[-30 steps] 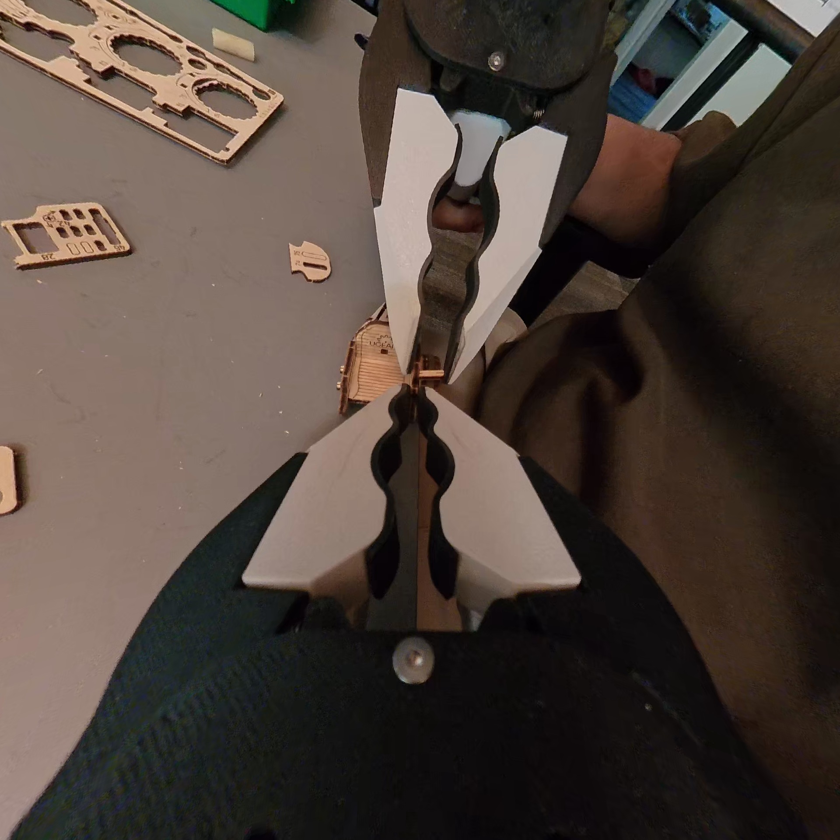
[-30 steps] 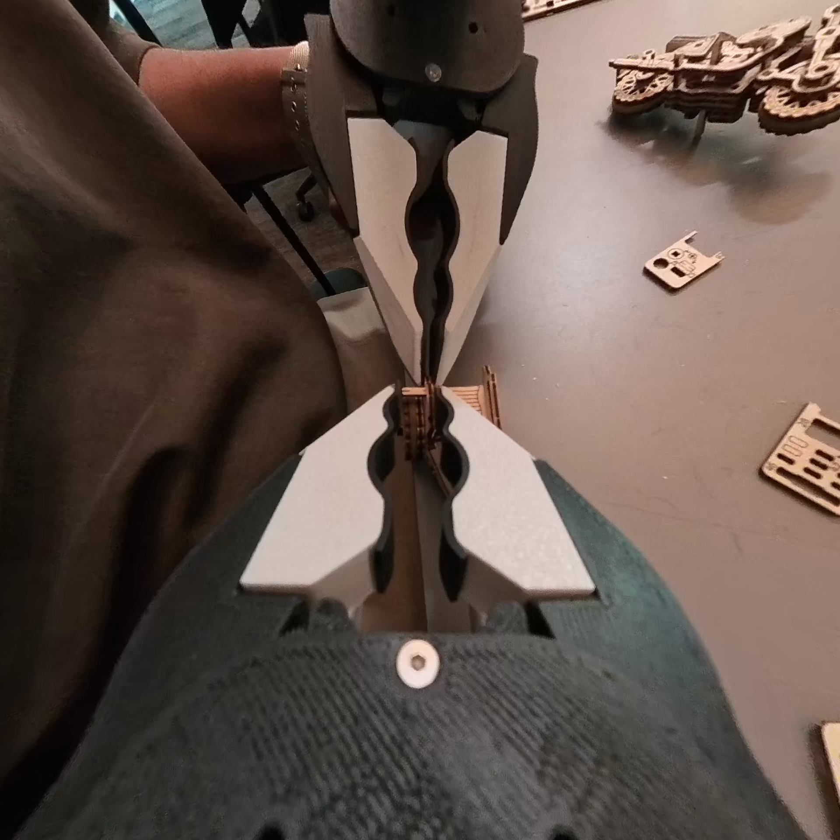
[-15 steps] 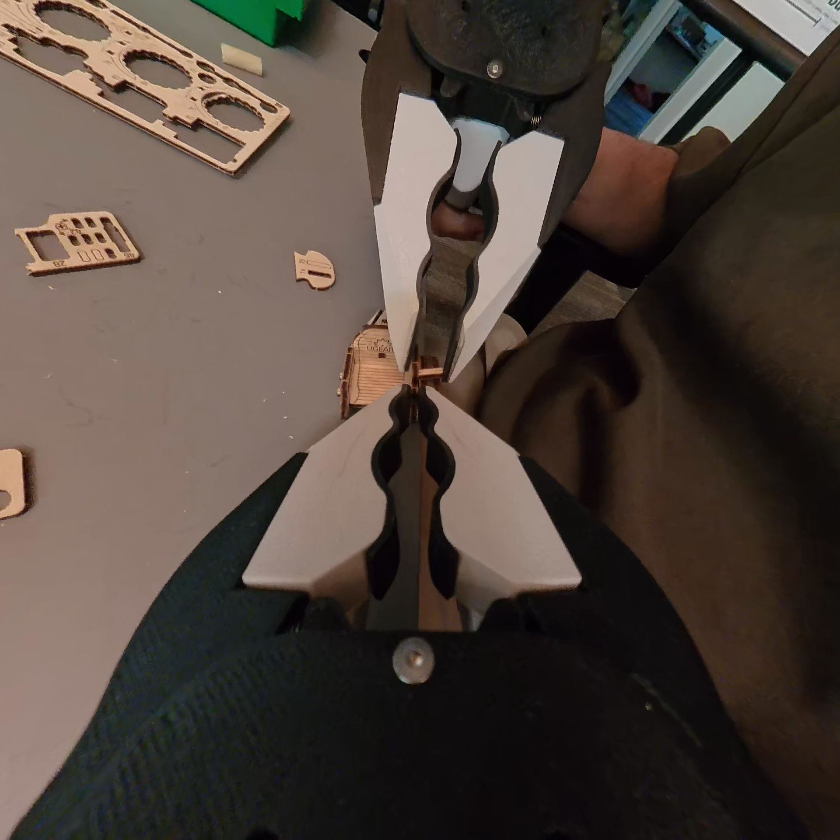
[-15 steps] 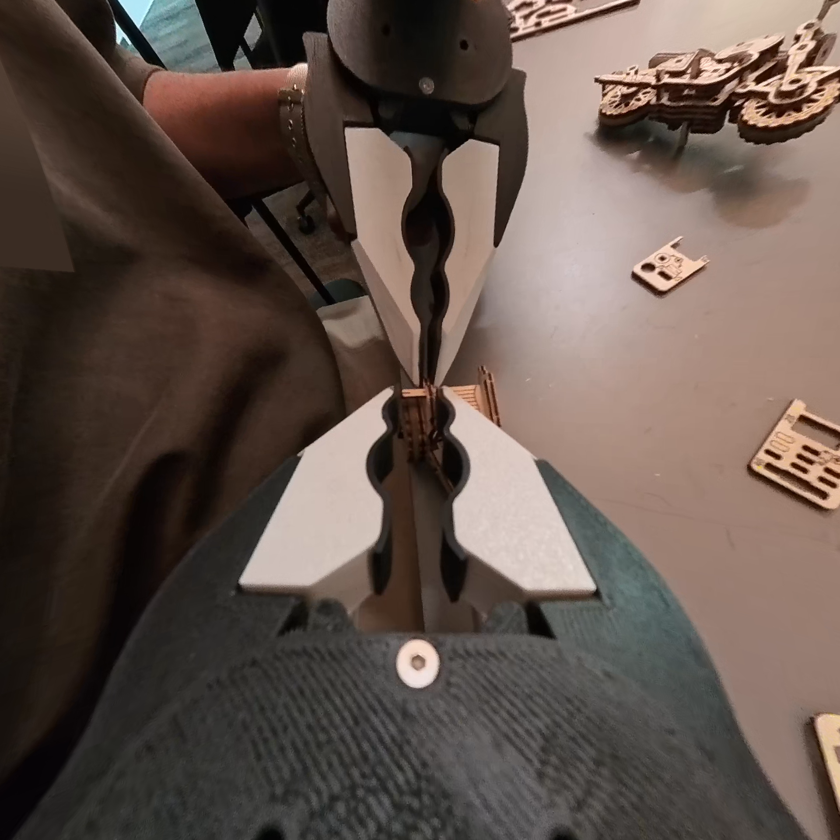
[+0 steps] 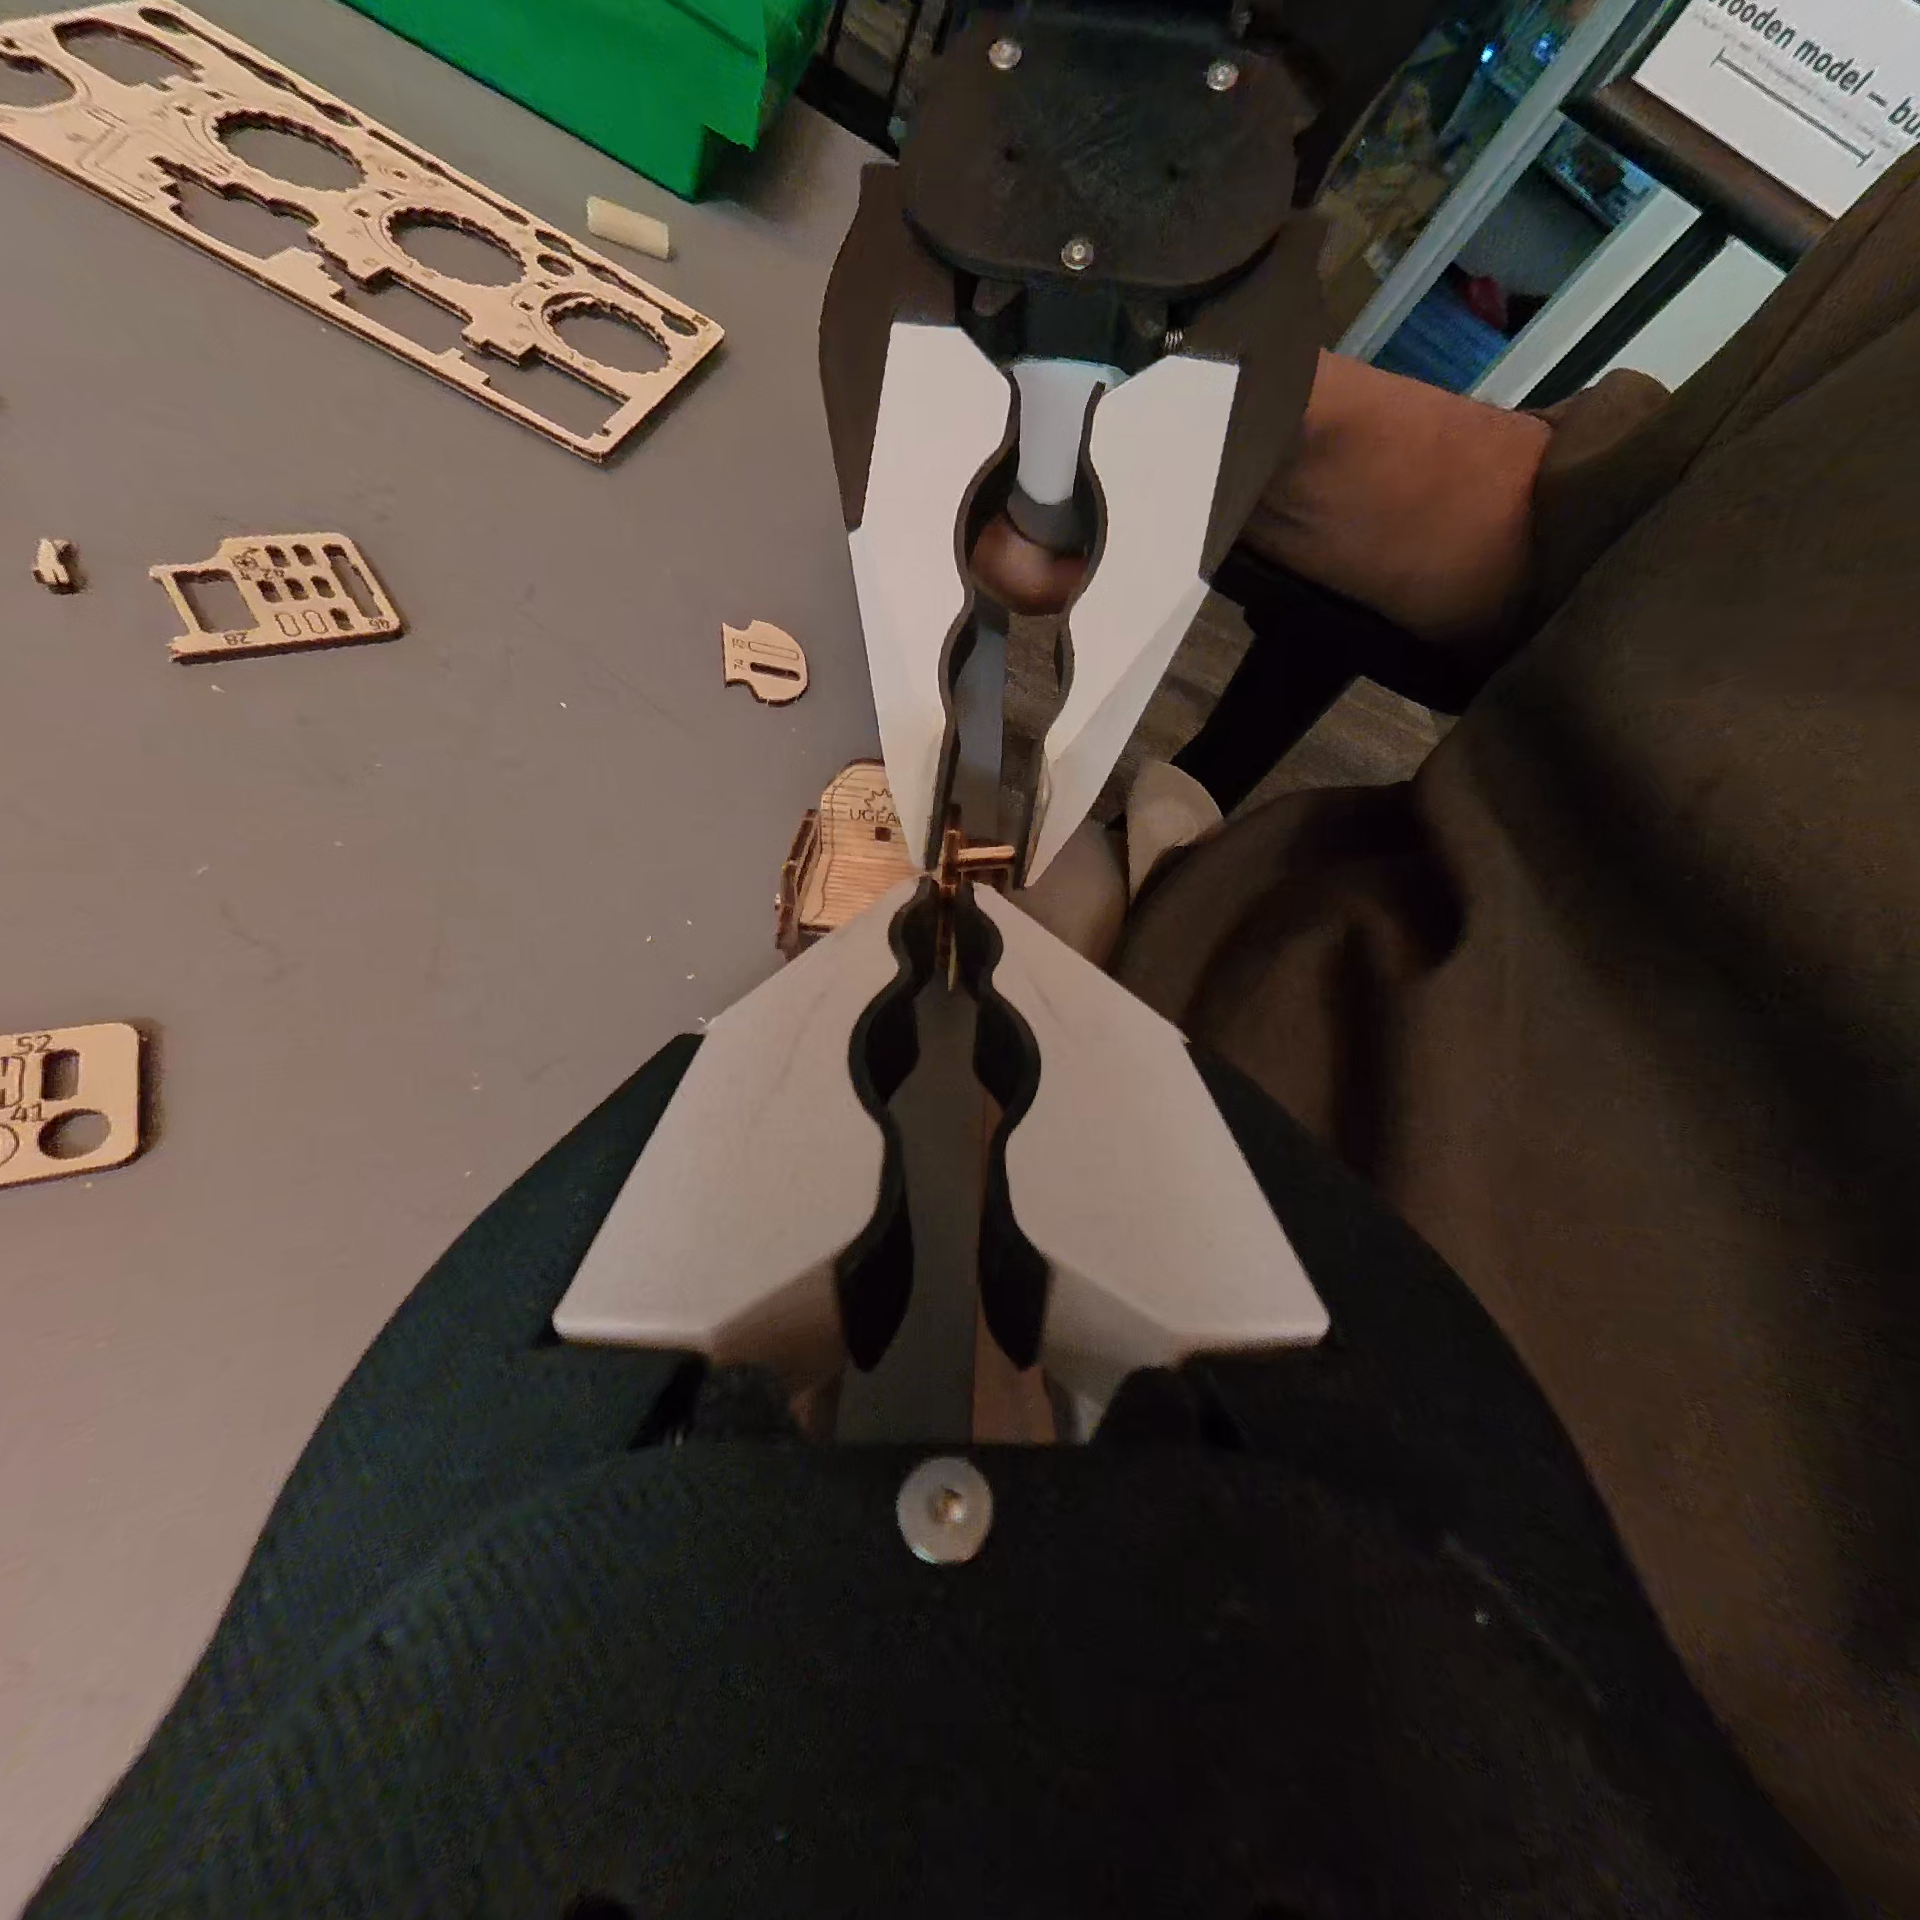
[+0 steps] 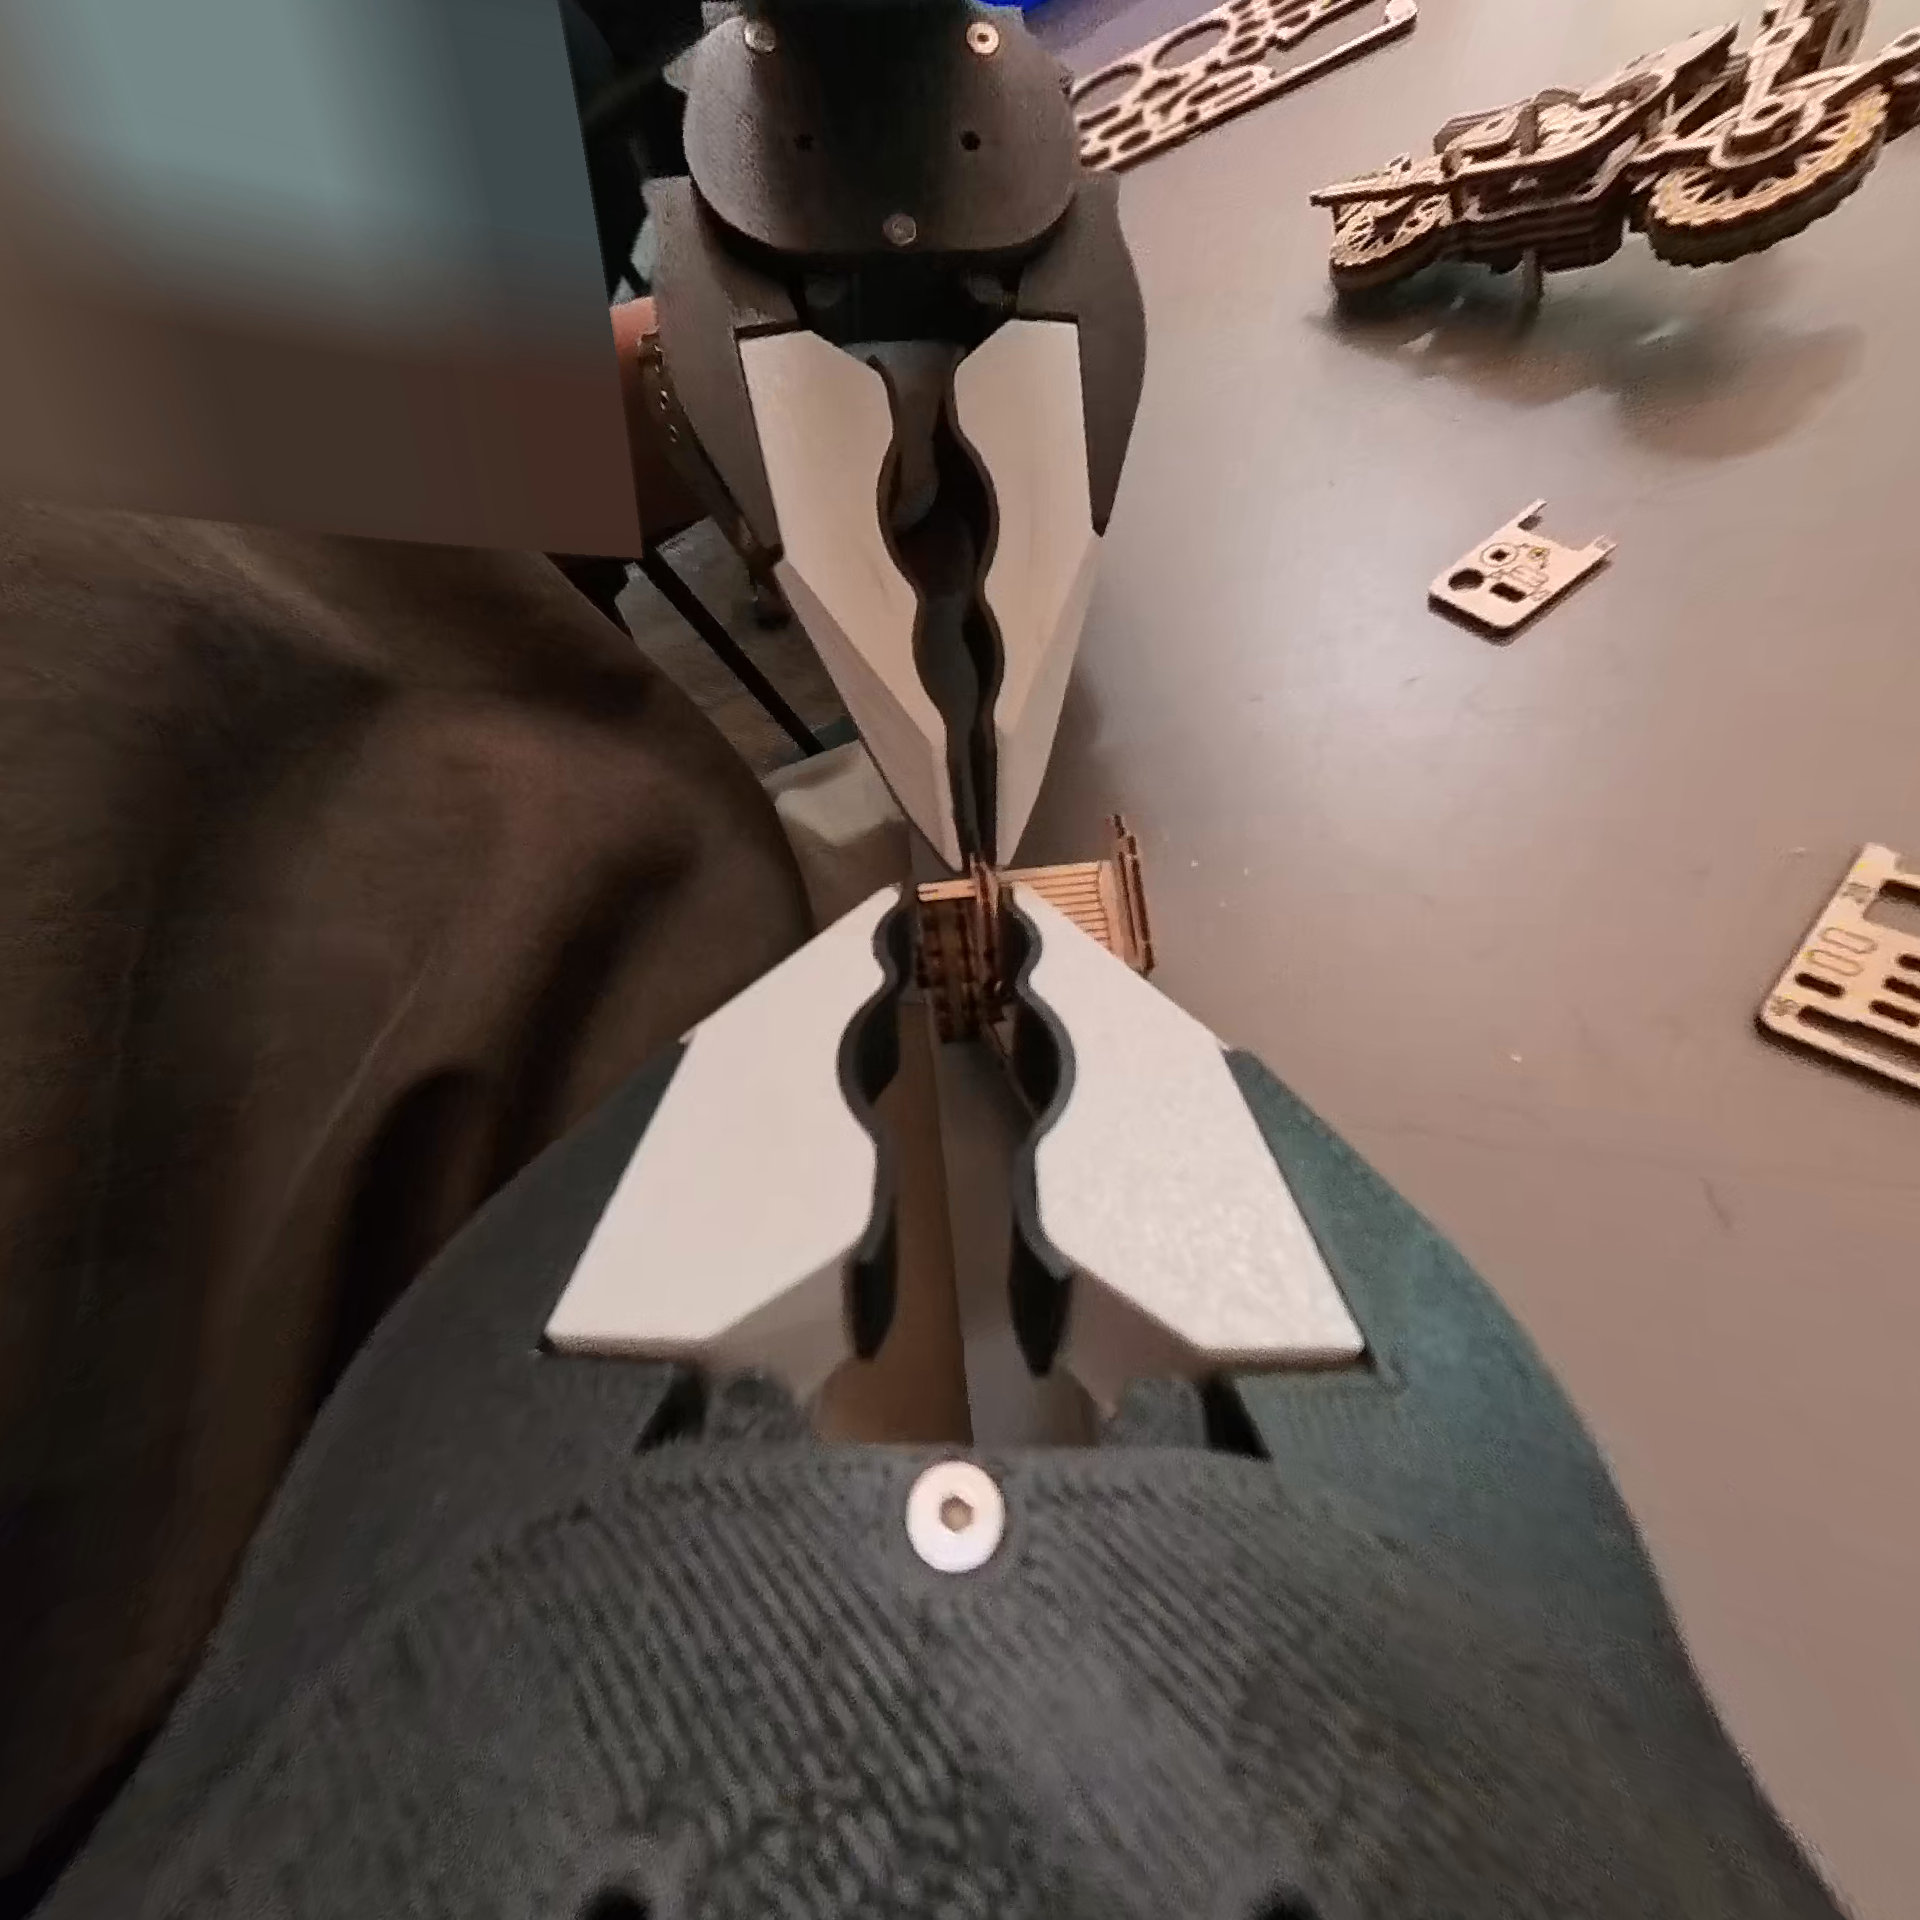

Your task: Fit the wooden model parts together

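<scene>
Both grippers stay tip to tip above the near desk [image 5: 416, 883] edge, left gripper [image 5: 948, 914] pinching a thin wooden piece [image 5: 951, 935], right gripper [image 6: 961, 935] pinching a slotted block [image 6: 961, 966]; the parts have closed into contact, suggesting insertion is under way.

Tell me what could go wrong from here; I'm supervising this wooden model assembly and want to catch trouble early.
1. The left tool pinches only the edge of a thin wooden piece; pushing off-axis could snap it or twist it out of the grip.
2. The right tool holds a small layered block near its tips, so it may slip under pressure.
3. The join hangs over the table edge above the person's lap; a dropped part may fall off.
</scene>
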Demonstrator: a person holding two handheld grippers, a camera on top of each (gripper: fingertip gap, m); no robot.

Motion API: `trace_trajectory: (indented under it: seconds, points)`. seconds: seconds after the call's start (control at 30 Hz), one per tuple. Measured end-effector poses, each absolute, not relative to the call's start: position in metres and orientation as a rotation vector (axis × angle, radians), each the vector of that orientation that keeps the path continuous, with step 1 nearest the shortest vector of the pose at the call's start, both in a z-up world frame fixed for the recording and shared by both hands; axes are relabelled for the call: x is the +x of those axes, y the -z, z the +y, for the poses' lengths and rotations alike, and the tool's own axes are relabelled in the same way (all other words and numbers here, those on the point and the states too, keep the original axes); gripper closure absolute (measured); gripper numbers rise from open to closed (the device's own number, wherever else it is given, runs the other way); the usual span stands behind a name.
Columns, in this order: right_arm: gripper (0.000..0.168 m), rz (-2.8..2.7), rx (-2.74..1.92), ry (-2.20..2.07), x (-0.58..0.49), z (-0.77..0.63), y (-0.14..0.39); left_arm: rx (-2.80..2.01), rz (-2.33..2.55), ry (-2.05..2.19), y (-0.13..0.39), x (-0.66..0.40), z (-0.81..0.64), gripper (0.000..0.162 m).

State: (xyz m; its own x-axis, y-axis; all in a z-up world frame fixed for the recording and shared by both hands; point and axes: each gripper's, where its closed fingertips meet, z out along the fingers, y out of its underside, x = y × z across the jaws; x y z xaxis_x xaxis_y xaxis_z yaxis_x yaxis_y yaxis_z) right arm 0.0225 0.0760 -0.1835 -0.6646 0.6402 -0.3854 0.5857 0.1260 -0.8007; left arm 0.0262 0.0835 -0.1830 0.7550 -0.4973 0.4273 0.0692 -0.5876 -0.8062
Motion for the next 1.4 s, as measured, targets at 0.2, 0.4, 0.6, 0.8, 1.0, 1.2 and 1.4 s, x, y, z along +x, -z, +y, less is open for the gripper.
trace_trajectory:
  seconds: [0.2, 0.4, 0.6, 0.8, 1.0, 1.2, 1.4]
  points:
    - [0.153, -2.299, -1.306, -1.672, 0.0217, 0.0762, 0.1826, -2.063, 0.308, 0.813, 0.1827, 0.0248, 0.0841, 0.162]
    - [0.155, -2.279, -1.343, -1.711, 0.0206, 0.0772, 0.1819, -2.062, 0.303, 0.815, 0.1826, 0.0244, 0.0843, 0.162]
    - [0.155, -2.284, -1.346, -1.708, 0.0206, 0.0768, 0.1828, -2.063, 0.303, 0.81, 0.1828, 0.0242, 0.0844, 0.162]
    - [0.156, -2.305, -1.317, -1.669, 0.0214, 0.0768, 0.1839, -2.07, 0.308, 0.806, 0.184, 0.0248, 0.0843, 0.162]
    - [0.155, -2.308, -1.312, -1.653, 0.0211, 0.0766, 0.1843, -2.071, 0.302, 0.812, 0.1841, 0.0246, 0.0844, 0.162]
    - [0.155, -2.316, -1.305, -1.628, 0.0213, 0.0764, 0.185, -2.075, 0.302, 0.813, 0.1848, 0.0248, 0.0844, 0.162]
    - [0.155, -2.315, -1.287, -1.606, 0.0204, 0.0765, 0.1855, -2.075, 0.299, 0.814, 0.1848, 0.0245, 0.0845, 0.162]
